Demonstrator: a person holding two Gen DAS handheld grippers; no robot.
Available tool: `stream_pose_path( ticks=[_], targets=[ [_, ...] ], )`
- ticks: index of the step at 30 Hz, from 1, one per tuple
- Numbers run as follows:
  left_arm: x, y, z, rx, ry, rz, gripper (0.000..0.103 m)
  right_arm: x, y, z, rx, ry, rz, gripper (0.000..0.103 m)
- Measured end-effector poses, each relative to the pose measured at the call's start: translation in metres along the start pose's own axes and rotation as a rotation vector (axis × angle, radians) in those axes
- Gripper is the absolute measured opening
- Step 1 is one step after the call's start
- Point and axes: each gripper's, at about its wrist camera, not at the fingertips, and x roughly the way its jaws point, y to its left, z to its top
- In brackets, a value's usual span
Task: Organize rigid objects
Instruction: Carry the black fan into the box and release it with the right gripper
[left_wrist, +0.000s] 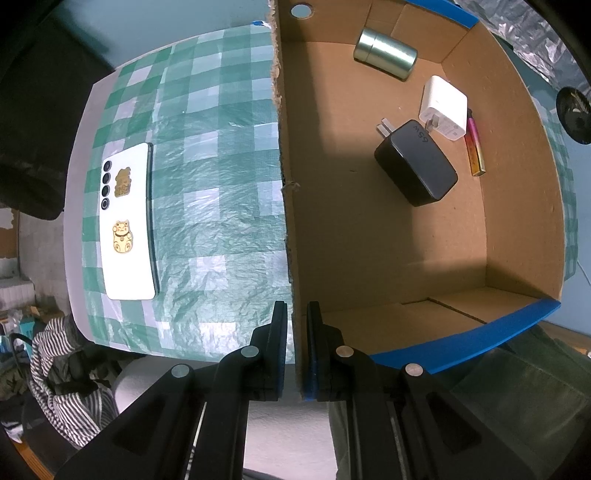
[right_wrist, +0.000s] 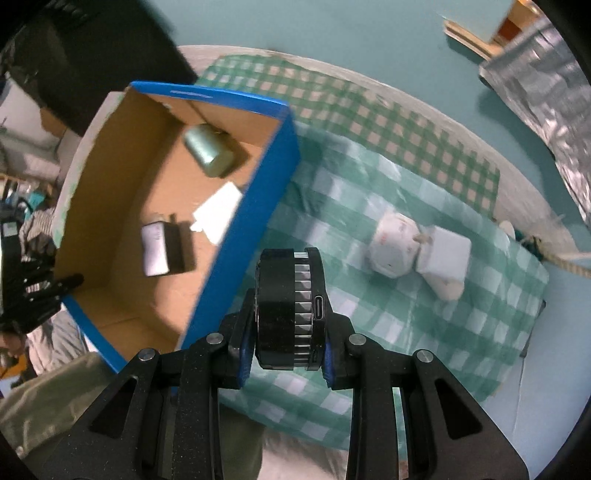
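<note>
Two grippers work around the cardboard box (left_wrist: 369, 236): the left gripper (left_wrist: 297, 347) pinches the box's wall between its fingers, while the right gripper (right_wrist: 288, 347) clamps a round black device (right_wrist: 290, 306) just outside the box's blue side, above the checkered cloth (right_wrist: 406, 317).

You are working in a home, most likely a lived-in room and not a lab or a shop. The table (right_wrist: 524, 402) is covered with a green and white checked cloth (left_wrist: 207, 155), thin and wrinkled. Beside the table you see a striped garment (left_wrist: 62, 380) thrown in a heap, and more clutter behind it. A plain cardboard box (left_wrist: 517, 206) with blue outside holds everyday things: two phone chargers (left_wrist: 415, 162) and a lighter (left_wrist: 474, 147). The floor is teal.
</note>
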Motion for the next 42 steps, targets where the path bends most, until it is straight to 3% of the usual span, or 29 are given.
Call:
stream_pose_path(
  ticks=[11,19,33,42],
  targets=[
    [-0.001,0.001,-0.001,-0.003,-0.003,-0.005,0.01,0.004,0.057,0.016,-0.129,0.003,0.022,0.028],
    [-0.001,0.002,-0.001,-0.002,-0.006,-0.004,0.01,0.03,0.084,0.02,-0.188,0.055,0.019,0.028],
    [-0.001,0.001,-0.001,0.001,-0.007,-0.003,0.01,0.066,0.098,0.016,-0.228,0.131,0.009,0.028],
    [-0.002,0.001,-0.001,0.004,-0.008,-0.004,0.01,0.06,0.098,0.016,-0.229,0.112,-0.008,0.028]
  ],
)
